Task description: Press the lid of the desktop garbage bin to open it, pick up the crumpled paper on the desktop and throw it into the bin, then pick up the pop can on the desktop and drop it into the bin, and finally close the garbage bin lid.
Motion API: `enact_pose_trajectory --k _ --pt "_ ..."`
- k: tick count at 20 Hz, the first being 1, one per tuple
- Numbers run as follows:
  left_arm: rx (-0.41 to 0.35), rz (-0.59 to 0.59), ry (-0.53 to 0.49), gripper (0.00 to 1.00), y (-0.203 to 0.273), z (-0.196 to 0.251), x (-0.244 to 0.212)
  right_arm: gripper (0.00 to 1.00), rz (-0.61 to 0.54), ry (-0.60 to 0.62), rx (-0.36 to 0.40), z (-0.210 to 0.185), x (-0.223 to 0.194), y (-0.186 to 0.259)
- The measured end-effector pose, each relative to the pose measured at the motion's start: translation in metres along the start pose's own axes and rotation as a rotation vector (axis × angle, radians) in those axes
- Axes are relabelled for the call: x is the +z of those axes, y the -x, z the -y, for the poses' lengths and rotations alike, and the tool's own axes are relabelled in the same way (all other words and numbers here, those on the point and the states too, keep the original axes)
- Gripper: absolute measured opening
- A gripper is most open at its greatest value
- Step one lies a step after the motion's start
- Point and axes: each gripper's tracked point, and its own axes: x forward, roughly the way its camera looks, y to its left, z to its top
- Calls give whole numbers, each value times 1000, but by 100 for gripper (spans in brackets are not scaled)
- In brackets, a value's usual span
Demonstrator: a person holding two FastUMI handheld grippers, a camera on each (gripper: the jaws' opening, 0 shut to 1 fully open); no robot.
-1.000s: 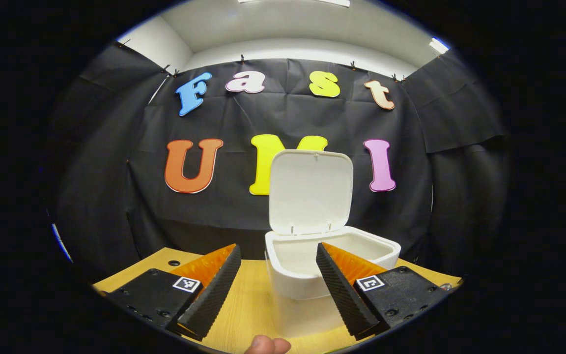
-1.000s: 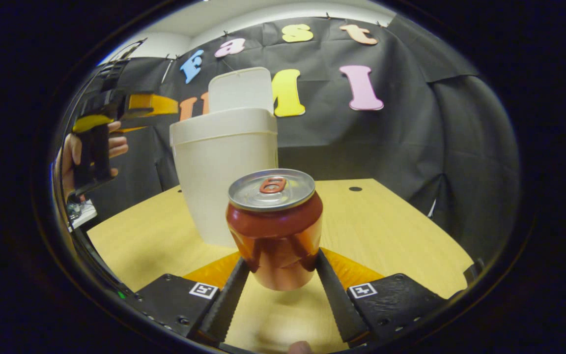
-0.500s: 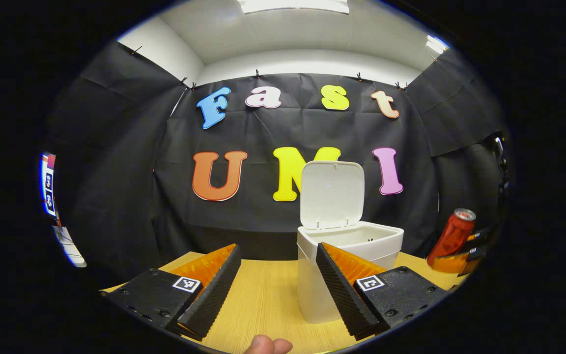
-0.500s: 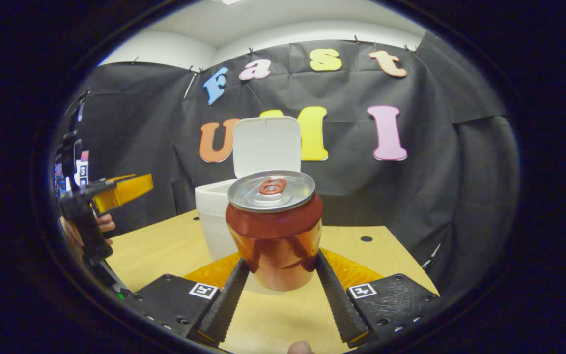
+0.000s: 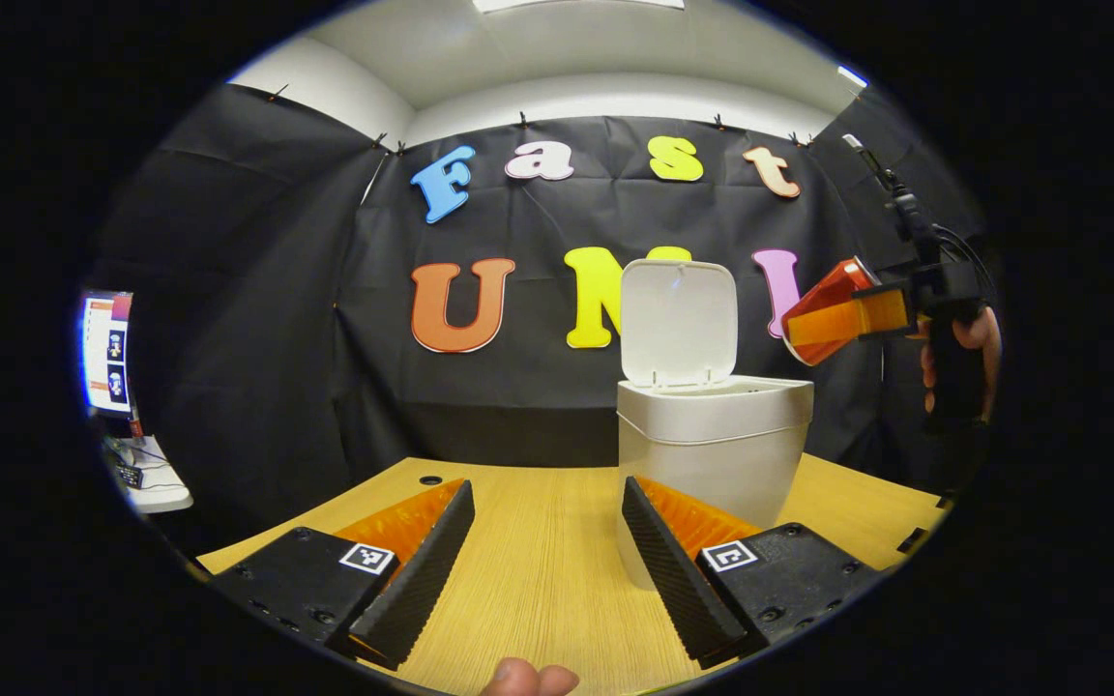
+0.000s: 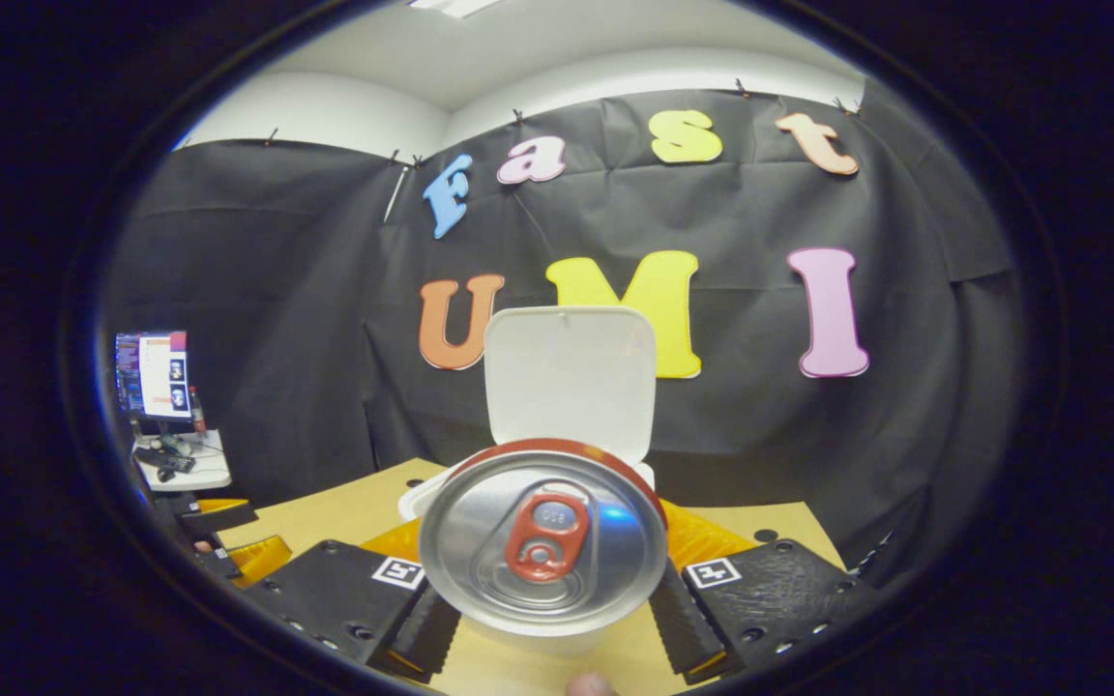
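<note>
The white desktop bin [image 5: 712,435] stands on the wooden table [image 5: 538,570] with its lid [image 5: 678,324] swung upright. My left gripper [image 5: 545,503] hovers low over the table, open, nothing between its fingers, the bin just beyond its right finger. Up at the right, above the bin's right edge, a hand holds my right gripper [image 5: 842,314] with the red pop can [image 5: 820,290] tilted in it. In the right gripper view the can's silver top [image 6: 542,541] faces the camera, my right gripper [image 6: 547,619] is shut on it, and the lid [image 6: 569,382] rises behind.
A lit monitor [image 5: 107,353] and a small white side table [image 5: 156,488] stand off to the left, past the table's edge. The black cloth wall closes off the back. My left gripper [image 6: 228,556] sits low at the left in the right gripper view.
My right gripper has lifted the can off the table, carried it above the bin and tipped it toward the camera. My left gripper has drawn back and down, away from the bin.
</note>
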Motion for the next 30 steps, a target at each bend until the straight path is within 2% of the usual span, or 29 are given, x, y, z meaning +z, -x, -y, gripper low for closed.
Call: enact_pose_trajectory --k 7,19,26,30 --pt "36 -6 -8 99 1 -15 0 81 -126 -67 22 1 0 -60" --pt "40 -10 -8 99 2 -20 -2 81 -308 -76 -15 4 -19 -100" --pt "43 -17 -5 99 2 -23 -6 84 -307 -81 -51 11 -18 -108" --pt "46 -20 -19 99 1 -22 -8 86 -242 -84 -70 15 -6 -106"
